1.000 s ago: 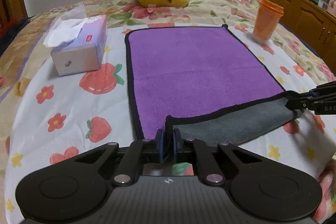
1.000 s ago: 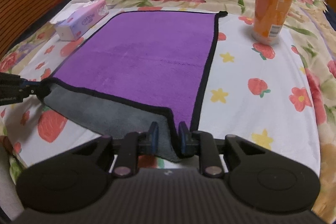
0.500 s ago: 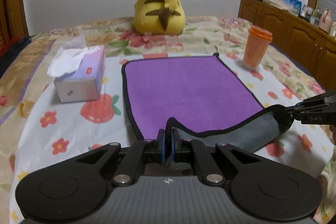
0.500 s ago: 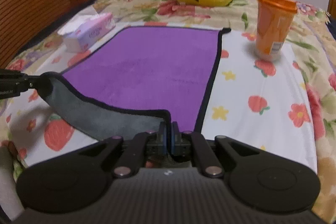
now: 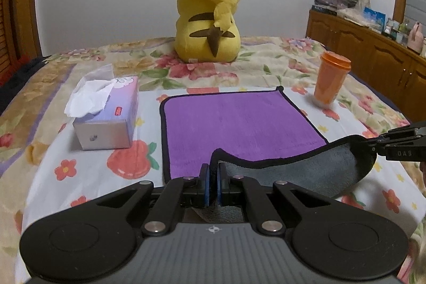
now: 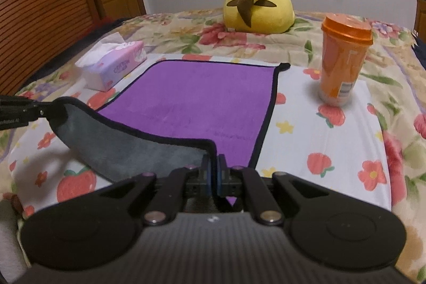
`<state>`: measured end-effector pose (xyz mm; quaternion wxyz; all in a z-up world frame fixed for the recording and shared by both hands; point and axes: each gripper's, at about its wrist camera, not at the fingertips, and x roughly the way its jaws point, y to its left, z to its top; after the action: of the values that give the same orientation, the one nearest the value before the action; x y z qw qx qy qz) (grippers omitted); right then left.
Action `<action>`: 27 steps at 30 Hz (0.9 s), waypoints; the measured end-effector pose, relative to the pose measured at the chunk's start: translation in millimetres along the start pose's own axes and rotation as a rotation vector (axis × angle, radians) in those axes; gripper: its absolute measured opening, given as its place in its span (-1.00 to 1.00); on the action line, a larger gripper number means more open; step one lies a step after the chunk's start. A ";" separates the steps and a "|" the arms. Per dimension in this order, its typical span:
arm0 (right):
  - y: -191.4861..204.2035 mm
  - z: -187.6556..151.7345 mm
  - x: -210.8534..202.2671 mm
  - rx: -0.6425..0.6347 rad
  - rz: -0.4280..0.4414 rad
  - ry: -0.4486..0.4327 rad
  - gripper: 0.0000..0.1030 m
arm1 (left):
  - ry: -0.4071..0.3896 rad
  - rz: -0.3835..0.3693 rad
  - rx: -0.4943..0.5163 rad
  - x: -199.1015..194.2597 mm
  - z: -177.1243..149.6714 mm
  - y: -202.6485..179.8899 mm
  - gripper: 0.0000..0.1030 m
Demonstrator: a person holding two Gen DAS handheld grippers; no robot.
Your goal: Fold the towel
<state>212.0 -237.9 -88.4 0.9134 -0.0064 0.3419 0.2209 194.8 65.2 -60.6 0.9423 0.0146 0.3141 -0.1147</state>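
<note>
A purple towel [image 5: 239, 124] with a black hem and a grey underside lies on the flowered bedspread; it also shows in the right wrist view [image 6: 197, 97]. My left gripper [image 5: 213, 172] is shut on the towel's near left corner and holds it off the bed. My right gripper [image 6: 213, 169] is shut on the near right corner, also raised. The near edge hangs between them with the grey underside [image 5: 306, 175] showing. The far half lies flat. The right gripper also shows in the left wrist view [image 5: 372, 144]. The left gripper also shows in the right wrist view [image 6: 44, 111].
A tissue box [image 5: 106, 119] sits left of the towel. An orange lidded cup [image 5: 331, 81] stands at its far right corner. A yellow Pikachu plush [image 5: 210, 15] sits beyond the far edge. A wooden cabinet [image 5: 372, 49] lines the right wall.
Both grippers have risen with the towel's near corners, and the near edge has lifted higher off the bed. The right gripper's jaws closed tight on the corner.
</note>
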 end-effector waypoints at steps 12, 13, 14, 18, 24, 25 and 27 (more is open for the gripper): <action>-5.5 5.8 11.7 -0.023 -0.003 -0.011 -0.91 | -0.022 -0.005 0.002 11.2 10.8 1.1 -0.84; -6.1 6.4 12.7 -0.023 -0.003 -0.011 -0.91 | -0.022 -0.005 0.004 12.7 11.4 0.9 -0.84; -6.1 6.4 13.0 -0.023 -0.003 -0.011 -0.91 | -0.022 -0.005 0.007 14.9 11.9 0.9 -0.84; -8.6 8.5 18.5 -0.032 -0.002 -0.012 -0.91 | -0.018 -0.003 0.014 23.9 13.7 1.9 -0.85; -13.9 11.1 31.8 -0.047 -0.011 -0.003 -0.91 | -0.007 0.004 0.021 37.4 14.5 5.3 -0.85; -14.8 11.3 33.8 -0.049 -0.012 -0.003 -0.91 | -0.005 0.004 0.021 39.3 14.7 6.1 -0.85; -15.6 11.8 35.8 -0.054 -0.014 -0.005 -0.91 | -0.004 0.005 0.019 42.0 15.0 7.8 -0.85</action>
<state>249.6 -235.8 -104.0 0.9152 -0.0330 0.3335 0.2239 238.0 62.5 -73.9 0.9430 0.0242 0.3112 -0.1152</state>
